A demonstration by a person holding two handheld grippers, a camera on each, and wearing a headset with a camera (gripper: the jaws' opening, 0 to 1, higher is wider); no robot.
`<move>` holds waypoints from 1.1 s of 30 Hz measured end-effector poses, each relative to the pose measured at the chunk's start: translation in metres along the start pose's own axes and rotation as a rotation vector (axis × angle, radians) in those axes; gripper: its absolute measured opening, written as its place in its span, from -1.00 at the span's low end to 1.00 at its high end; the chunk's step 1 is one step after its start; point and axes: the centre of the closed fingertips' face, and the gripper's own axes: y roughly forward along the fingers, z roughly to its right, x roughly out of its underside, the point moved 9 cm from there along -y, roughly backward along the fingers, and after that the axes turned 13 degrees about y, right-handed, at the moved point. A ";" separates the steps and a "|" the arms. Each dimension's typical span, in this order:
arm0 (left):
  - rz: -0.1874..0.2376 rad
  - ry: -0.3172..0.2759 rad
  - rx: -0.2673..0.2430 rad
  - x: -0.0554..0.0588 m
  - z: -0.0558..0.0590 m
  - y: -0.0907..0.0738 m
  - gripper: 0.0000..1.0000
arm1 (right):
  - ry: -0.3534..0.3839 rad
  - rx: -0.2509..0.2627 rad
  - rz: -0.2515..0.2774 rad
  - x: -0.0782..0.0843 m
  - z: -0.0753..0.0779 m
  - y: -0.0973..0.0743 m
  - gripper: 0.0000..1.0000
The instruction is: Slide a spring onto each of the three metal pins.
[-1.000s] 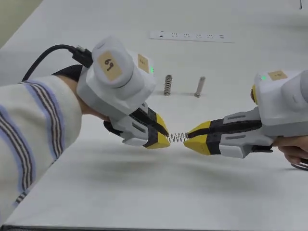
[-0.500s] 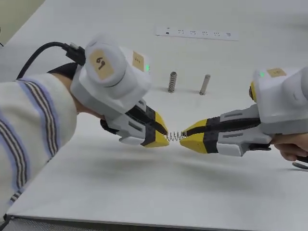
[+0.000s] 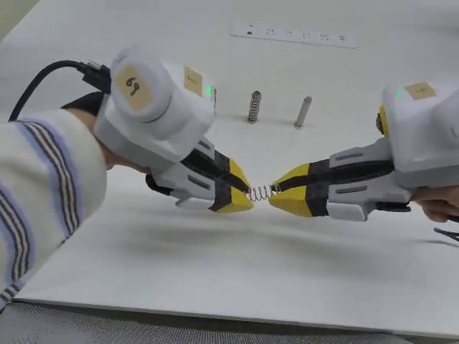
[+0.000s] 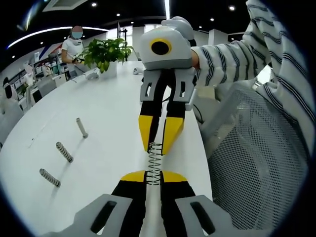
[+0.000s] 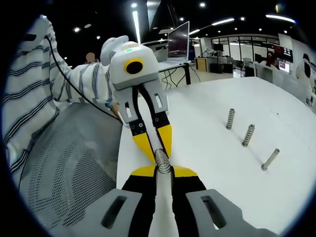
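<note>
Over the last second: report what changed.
Nothing clear beyond the camera shifting. The left gripper and the right gripper still clamp the two ends of the spring above the table. The bare pin and the sprung pin stand as before.

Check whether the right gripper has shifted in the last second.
Yes, slightly. In the head view the right gripper, shut on the spring, has edged left, away from the bare pin.
</note>
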 end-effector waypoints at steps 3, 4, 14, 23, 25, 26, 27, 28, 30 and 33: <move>0.020 -0.007 -0.024 0.000 0.001 0.002 -0.98 | -0.037 0.016 -0.017 -0.002 0.000 -0.002 -0.85; 0.035 -0.020 -0.032 0.000 0.001 0.003 -0.98 | -0.041 0.017 -0.019 -0.002 0.000 -0.002 -0.85; 0.104 -0.022 -0.013 -0.001 0.006 0.006 -0.98 | -0.057 0.012 -0.093 -0.010 -0.007 -0.009 -0.85; 0.107 0.039 0.004 0.000 0.016 0.019 -0.98 | -0.083 -0.002 -0.153 -0.008 -0.011 -0.007 -0.85; 0.111 0.042 0.005 0.000 0.017 0.020 -0.98 | -0.084 0.001 -0.160 -0.009 -0.012 -0.007 -0.85; 0.116 0.039 0.007 -0.001 0.017 0.020 -0.98 | -0.087 0.001 -0.163 -0.009 -0.013 -0.007 -0.85; 0.116 0.041 0.005 -0.001 0.017 0.021 -0.98 | -0.090 0.005 -0.169 -0.010 -0.014 -0.006 -0.85; 0.117 0.052 0.003 -0.001 0.017 0.021 -0.98 | -0.091 0.008 -0.175 -0.011 -0.015 -0.006 -0.85; 0.120 0.055 0.002 -0.001 0.017 0.022 -0.98 | -0.093 0.016 -0.188 -0.012 -0.016 -0.006 -0.85; 0.117 0.068 -0.005 -0.001 0.016 0.024 -0.98 | -0.113 0.035 -0.217 -0.012 -0.015 -0.006 -0.85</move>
